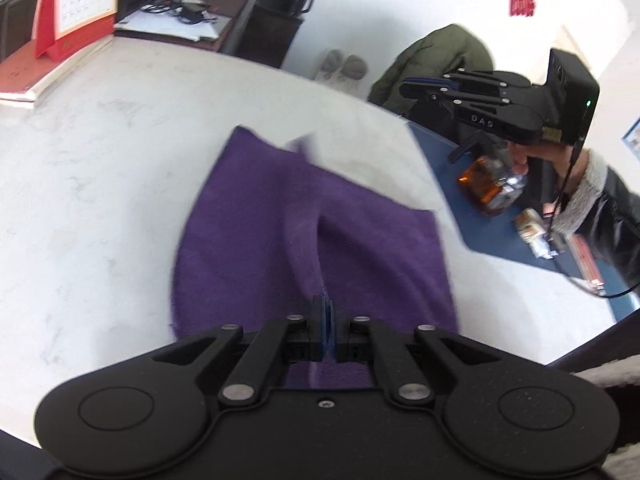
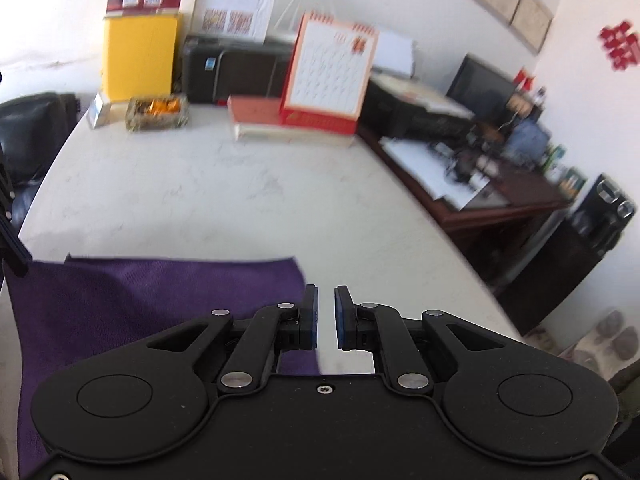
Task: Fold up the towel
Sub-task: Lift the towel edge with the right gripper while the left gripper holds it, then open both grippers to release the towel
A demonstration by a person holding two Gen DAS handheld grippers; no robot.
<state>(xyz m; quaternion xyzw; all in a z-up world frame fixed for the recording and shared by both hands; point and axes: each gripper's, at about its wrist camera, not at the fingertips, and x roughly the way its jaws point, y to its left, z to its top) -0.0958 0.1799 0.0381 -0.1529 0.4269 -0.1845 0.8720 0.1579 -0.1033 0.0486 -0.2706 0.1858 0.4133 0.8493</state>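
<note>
On the white marble-patterned tabletop (image 1: pixel 100 168) lies the purple terry-cloth towel (image 1: pixel 260 220), spread toward the near edge with a raised ridge running up its middle. The left tongs (image 1: pixel 329 330) are pressed together on that ridge, the blue pads pinching a fold of the purple cloth between them. Only the left wrist view shows what lies to the right of the towel: a blue mat (image 1: pixel 520 220) with an amber glass spray bottle (image 1: pixel 486 184) on it, and above these the right tongs (image 1: pixel 416 84) held aloft in a hand in a fleece-cuffed sleeve, seen from the side with their tips close together. The right wrist view settles their state: the right tongs (image 2: pixel 326 318) stand slightly parted with a narrow gap between the blue pads and nothing in it, hovering at the towel's right-hand edge (image 2: pixel 160 300). That view alone shows the far end of the tabletop (image 2: pixel 240 192): a yellow box (image 2: pixel 138 58), a red desk calendar (image 2: pixel 326 76) and a black printer (image 2: pixel 236 68).
</note>
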